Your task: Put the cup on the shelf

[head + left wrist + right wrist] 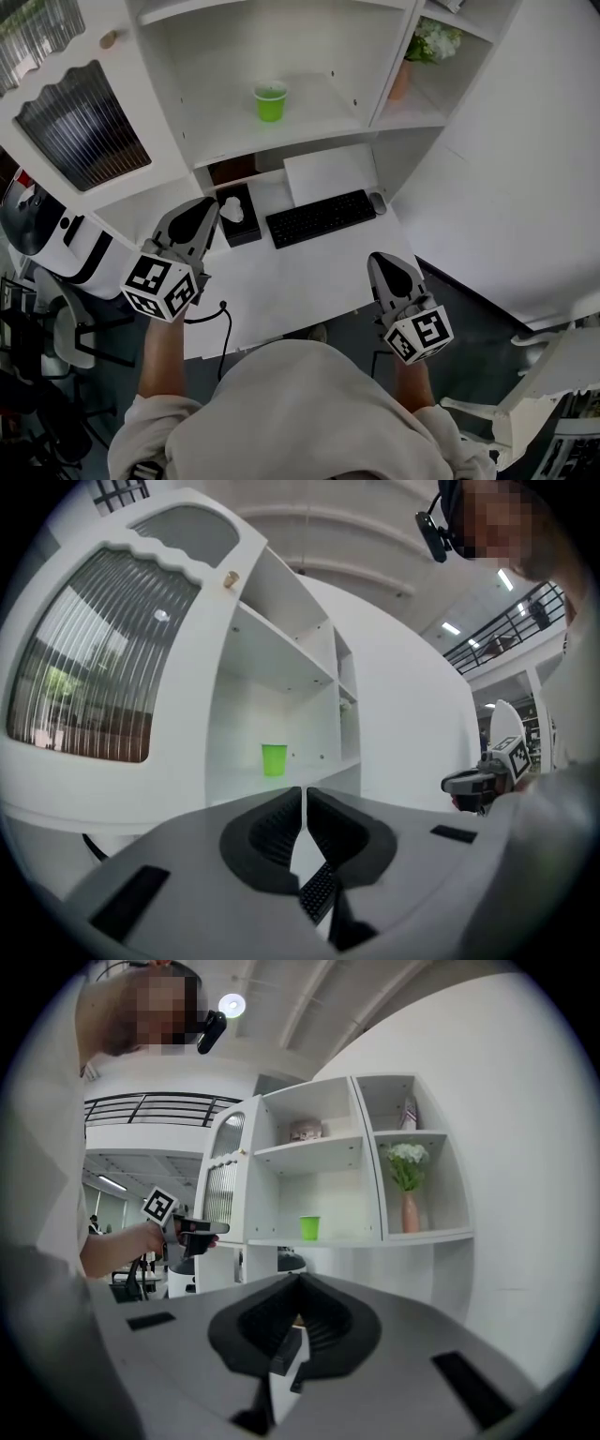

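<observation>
A green cup [270,101] stands upright on the white shelf [319,127], in the middle cubby above the desk; it also shows far ahead in the left gripper view [274,759] and the right gripper view [309,1227]. My left gripper [208,202] is held over the desk's left part, well short of the cup, jaws shut with nothing between them [304,795]. My right gripper [380,259] hovers over the desk's front right edge, its jaws [298,1281] closed together and empty. Both point level toward the shelf.
On the desk [300,281] lie a black keyboard [321,217], a mouse [377,202] and a dark tissue box [239,216]. A vase of flowers [412,56] stands in the right cubby. A ribbed-glass cabinet door [80,127] is at the left.
</observation>
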